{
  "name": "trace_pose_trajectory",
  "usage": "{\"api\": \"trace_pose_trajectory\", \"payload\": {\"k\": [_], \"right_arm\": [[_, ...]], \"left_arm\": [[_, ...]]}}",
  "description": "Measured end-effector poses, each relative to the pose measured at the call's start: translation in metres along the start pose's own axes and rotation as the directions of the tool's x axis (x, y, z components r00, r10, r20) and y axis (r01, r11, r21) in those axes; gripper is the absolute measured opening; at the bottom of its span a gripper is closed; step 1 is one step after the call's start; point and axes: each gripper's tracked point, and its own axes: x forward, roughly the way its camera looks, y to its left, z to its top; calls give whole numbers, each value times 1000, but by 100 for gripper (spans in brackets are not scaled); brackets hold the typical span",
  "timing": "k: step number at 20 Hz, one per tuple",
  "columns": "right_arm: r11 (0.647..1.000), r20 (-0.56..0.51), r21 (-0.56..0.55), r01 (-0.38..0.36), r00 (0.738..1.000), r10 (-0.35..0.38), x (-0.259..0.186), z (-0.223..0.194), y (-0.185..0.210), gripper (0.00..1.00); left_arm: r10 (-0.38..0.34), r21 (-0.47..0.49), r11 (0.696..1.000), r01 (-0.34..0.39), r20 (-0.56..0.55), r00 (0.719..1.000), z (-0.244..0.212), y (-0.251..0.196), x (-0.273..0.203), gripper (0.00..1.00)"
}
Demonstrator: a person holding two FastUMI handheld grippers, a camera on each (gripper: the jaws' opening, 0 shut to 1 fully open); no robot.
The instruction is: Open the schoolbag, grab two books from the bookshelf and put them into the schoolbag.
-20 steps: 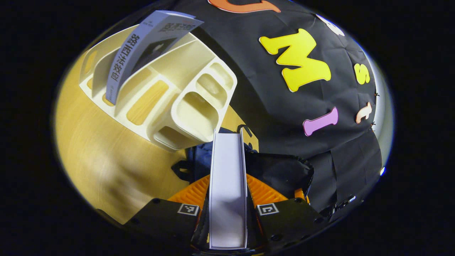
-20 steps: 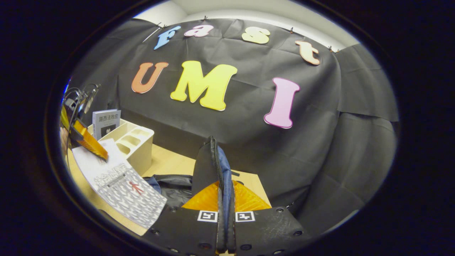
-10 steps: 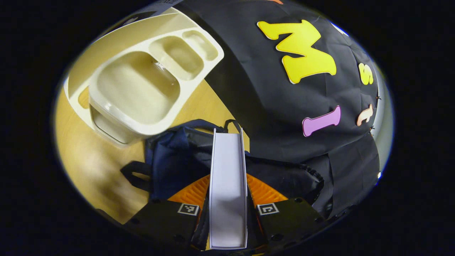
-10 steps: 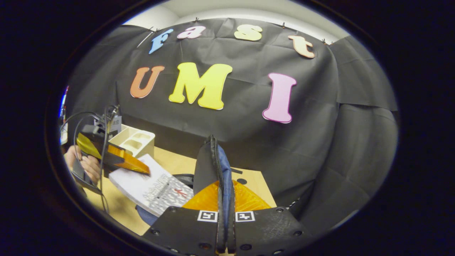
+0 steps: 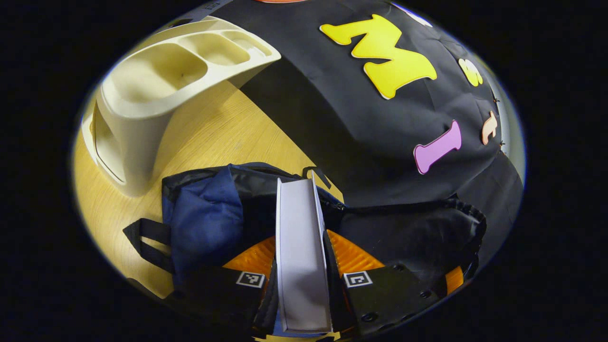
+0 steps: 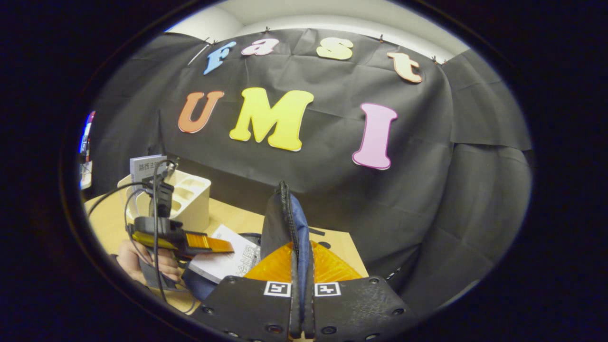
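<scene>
My left gripper [image 5: 300,247] is shut on a white book [image 5: 298,237], held edge-on with its front end over the open mouth of the dark blue schoolbag [image 5: 204,218]. In the right gripper view the same book [image 6: 228,259] lies nearly flat in the left gripper [image 6: 209,244], which a hand [image 6: 137,259] holds low over the bag. My right gripper [image 6: 300,266] is shut on the bag's zippered flap [image 6: 285,223], holding it upright. A second book [image 6: 145,167] stands in the cream bookshelf [image 6: 190,199].
The cream bookshelf [image 5: 156,95] stands on the wooden table [image 5: 223,137] to the left of the bag. A black strap [image 5: 147,240] of the bag lies on the table. The black cloth wall hangs close behind the table.
The left gripper has carried the white book away from the bookshelf and down to the bag's opening, levelling it out. The right gripper has kept hold of the flap.
</scene>
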Motion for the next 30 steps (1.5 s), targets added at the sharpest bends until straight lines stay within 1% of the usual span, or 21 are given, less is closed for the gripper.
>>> {"api": "trace_pose_trajectory", "payload": {"k": [5,8,12,14,15,16,18,19,21,24,25,26,27,28,30], "right_arm": [[1000,27,-15,-25,999,26,-9,8,6,3],[1000,32,-14,-20,999,20,-10,8,5,3],[999,21,-21,-29,999,29,-9,6,9,3],[999,15,-33,-35,999,35,-9,4,11,3],[999,13,-32,-39,999,39,-9,2,12,3],[999,7,-28,-40,999,41,-7,0,12,3],[999,-7,-22,-38,999,37,-5,-7,10,3],[999,-12,-19,-33,999,33,-3,-10,9,4],[1000,-19,-15,-27,999,26,-2,-13,8,4],[1000,-27,-17,-18,999,18,-3,-18,8,3],[1000,-28,-17,-15,999,14,-3,-20,8,0],[1000,-33,-16,-12,999,11,-4,-21,8,3],[1000,-35,-17,-7,999,7,-4,-22,9,0],[1000,-39,-21,-1,999,1,-4,-24,9,3],[1000,-45,-25,10,999,-11,-5,-27,9,3]], "left_arm": [[-49,-45,998,48,-19,999,-22,-14,26,46],[-65,-76,995,63,-22,998,-33,-22,43,46],[-43,-133,990,44,15,999,-39,-20,59,47],[-22,-152,988,26,31,999,-43,-14,61,49],[-17,-156,988,21,25,1000,-45,-10,62,53],[-9,-171,985,11,8,1000,-48,-5,63,54],[0,-228,974,-12,-51,999,-52,4,64,59],[-24,-263,965,6,-65,998,-52,4,61,63],[-44,-284,959,13,-104,994,-57,6,57,64],[-25,-250,968,-10,-136,990,-59,8,53,63],[-14,-222,975,-19,-150,989,-61,9,52,66],[-7,-190,982,-24,-163,987,-61,8,48,67],[2,-157,987,-29,-170,985,-63,7,46,70],[14,-128,991,-36,-175,984,-63,8,43,71],[45,-57,997,-56,-182,982,-68,13,35,75]]}}
